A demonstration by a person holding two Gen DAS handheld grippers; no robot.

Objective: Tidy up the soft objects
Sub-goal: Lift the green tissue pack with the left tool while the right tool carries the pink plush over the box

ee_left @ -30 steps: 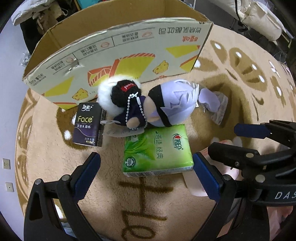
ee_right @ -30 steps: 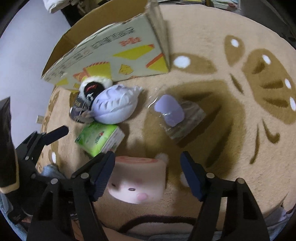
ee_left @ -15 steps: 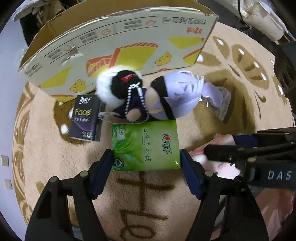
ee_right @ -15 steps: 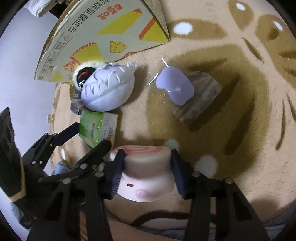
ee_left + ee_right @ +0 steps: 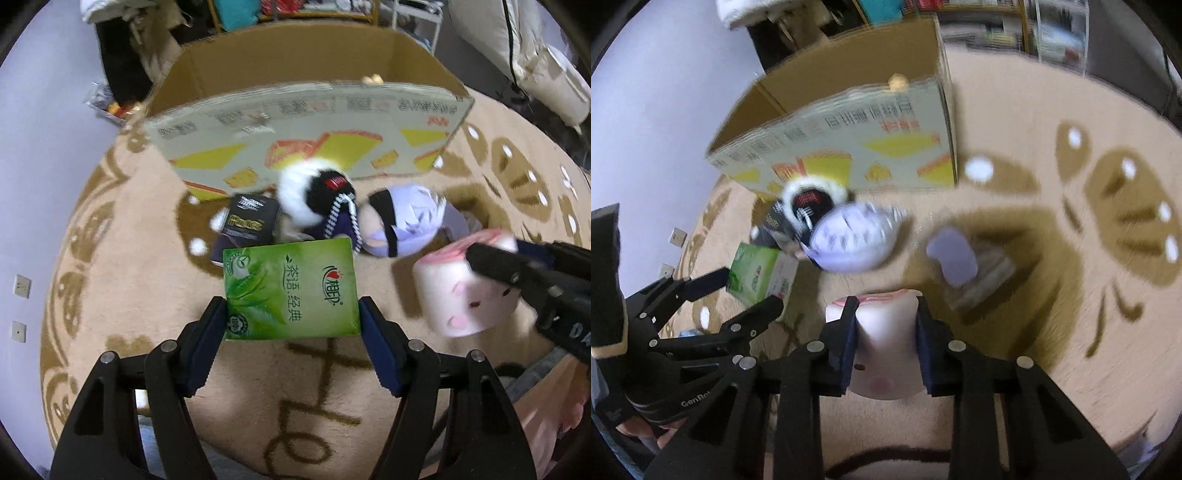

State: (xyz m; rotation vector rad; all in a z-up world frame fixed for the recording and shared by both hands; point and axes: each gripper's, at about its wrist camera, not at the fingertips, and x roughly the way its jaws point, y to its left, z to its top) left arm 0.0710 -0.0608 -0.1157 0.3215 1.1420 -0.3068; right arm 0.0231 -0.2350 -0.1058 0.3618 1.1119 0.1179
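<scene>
Left claw (image 5: 291,325) has closed on the green tissue pack (image 5: 290,290), right claw (image 5: 886,332) squeezes the pink plush (image 5: 888,332); both above the rug (image 5: 122,295), near the box (image 5: 295,110); either could slip out

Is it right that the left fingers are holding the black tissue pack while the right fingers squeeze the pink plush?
Not quite. The left fingers hold the green tissue pack, as the left wrist view shows; the black pack lies on the rug behind it. The right fingers do squeeze the pink plush.
</scene>
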